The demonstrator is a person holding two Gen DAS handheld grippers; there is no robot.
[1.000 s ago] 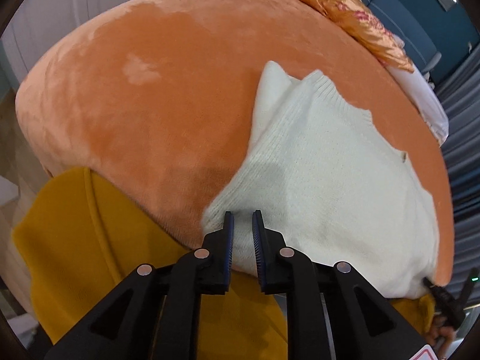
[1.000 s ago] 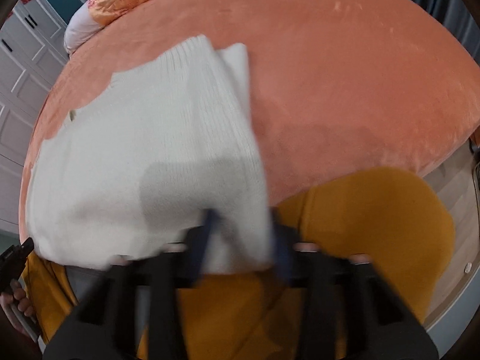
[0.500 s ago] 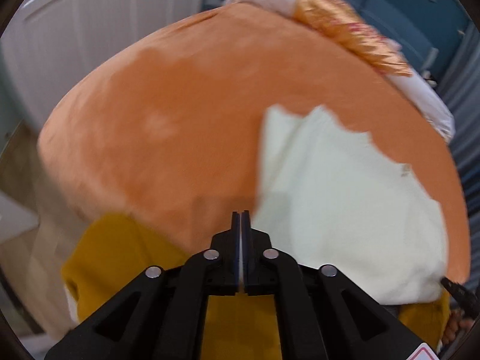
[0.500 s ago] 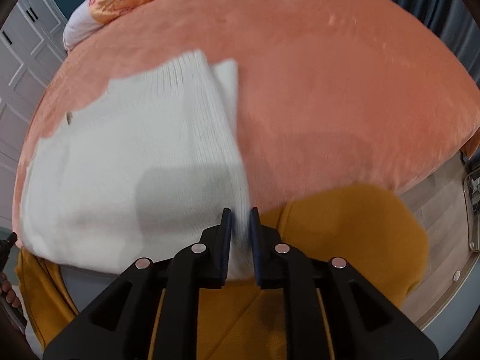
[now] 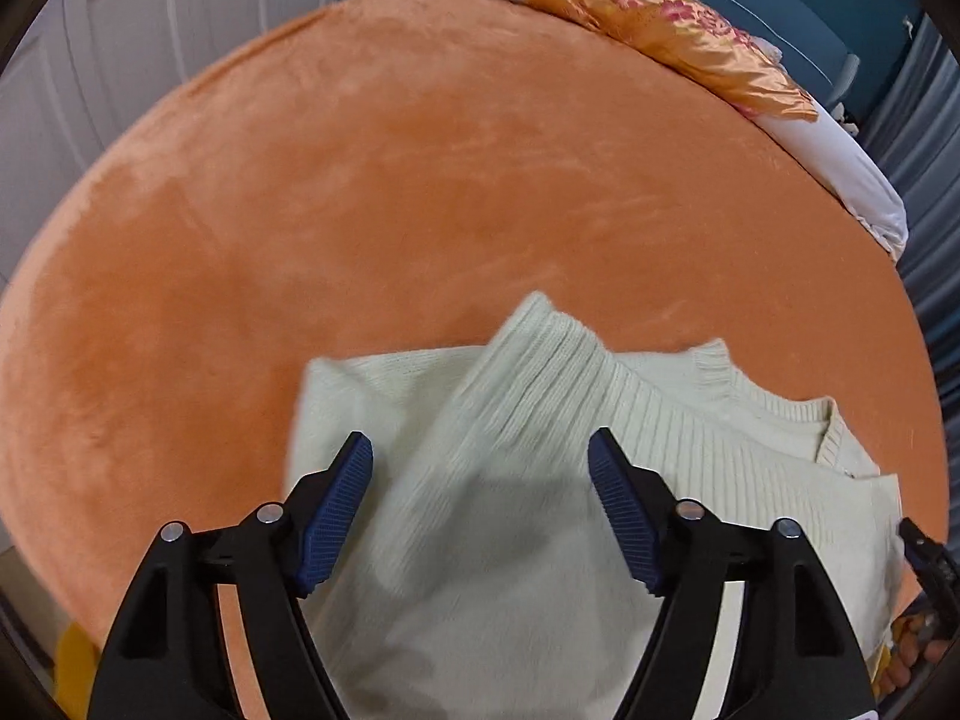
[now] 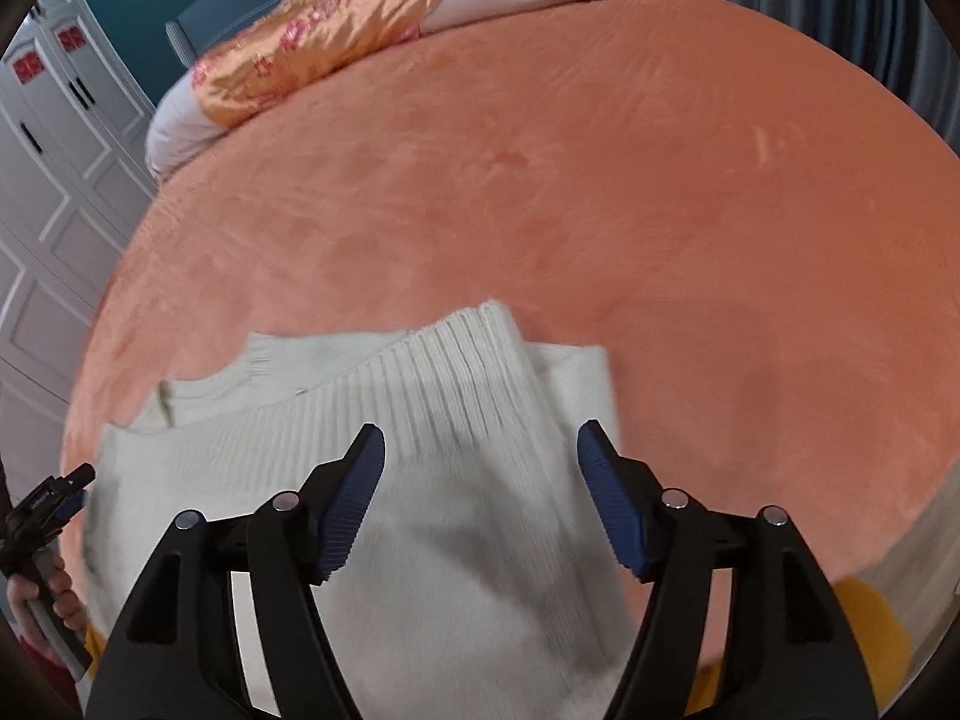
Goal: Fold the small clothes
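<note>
Both sweater (image 5: 510,540) sleeves lie folded inward, cuffs pointing away.

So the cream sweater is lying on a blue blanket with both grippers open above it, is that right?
Not quite: the blanket is orange, not blue, as both wrist views show. The rest holds: the cream sweater lies on it, and the left gripper and right gripper are opening above it, nothing pinched.
</note>
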